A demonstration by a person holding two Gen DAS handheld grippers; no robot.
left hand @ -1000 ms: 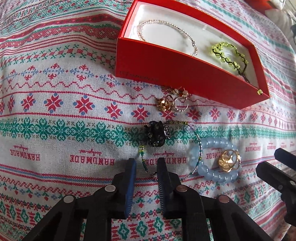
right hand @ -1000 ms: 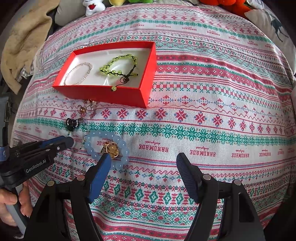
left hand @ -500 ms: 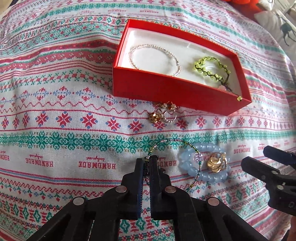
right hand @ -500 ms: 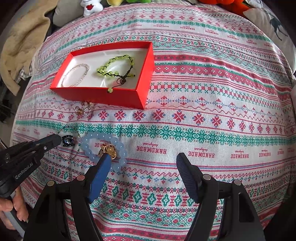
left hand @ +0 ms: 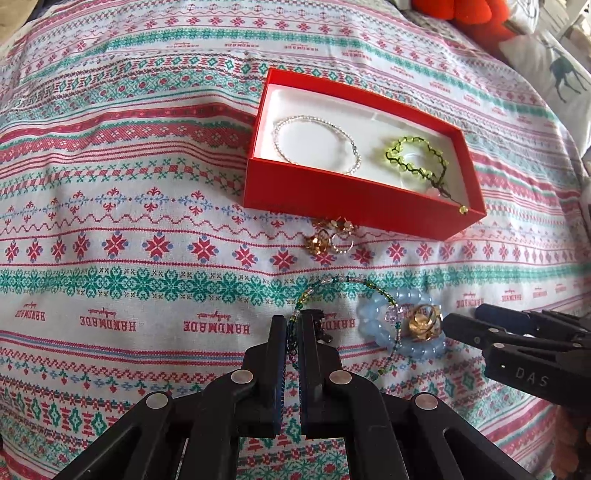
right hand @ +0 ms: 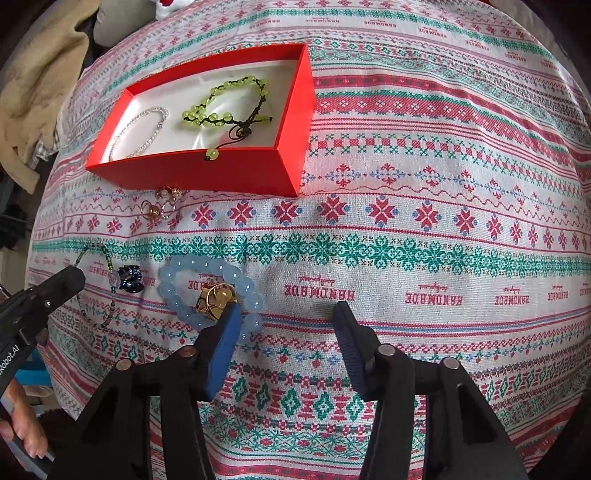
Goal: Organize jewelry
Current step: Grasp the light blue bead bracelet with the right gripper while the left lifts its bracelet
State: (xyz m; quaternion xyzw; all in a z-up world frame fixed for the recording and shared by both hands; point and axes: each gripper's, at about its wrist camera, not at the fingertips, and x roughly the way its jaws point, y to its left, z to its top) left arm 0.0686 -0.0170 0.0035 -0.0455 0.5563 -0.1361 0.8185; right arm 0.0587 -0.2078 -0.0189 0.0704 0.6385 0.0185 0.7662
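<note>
My left gripper [left hand: 293, 321] is shut on a thin green beaded bracelet [left hand: 347, 279], whose loop arcs over the patterned cloth. Its dark charm [right hand: 129, 278] hangs beside the left fingers. A pale blue bead bracelet [left hand: 373, 321] lies to the right with a gold ring [left hand: 423, 321] inside it. My right gripper [right hand: 286, 325] points down at the cloth, its jaws closing. Its left fingertip [right hand: 227, 321] overlaps the blue bracelet [right hand: 173, 284] beside the gold ring [right hand: 212, 295]; mostly bare cloth lies between the pads. The red box [left hand: 332, 192] holds a clear bead bracelet [left hand: 314, 142] and a green one [left hand: 413, 155].
Small gold earrings [left hand: 328, 240] lie on the cloth just in front of the red box [right hand: 203, 173]. An orange plush [left hand: 476, 14] and a deer-print pillow [left hand: 554, 74] sit at the far right. A beige cloth [right hand: 33, 103] hangs off the left edge. A hand [right hand: 22, 432] holds the left gripper.
The left jaws closed on the thin beaded bracelet and lifted a little, dragging its loop and dark charm along. The right jaws have narrowed beside the blue bracelet.
</note>
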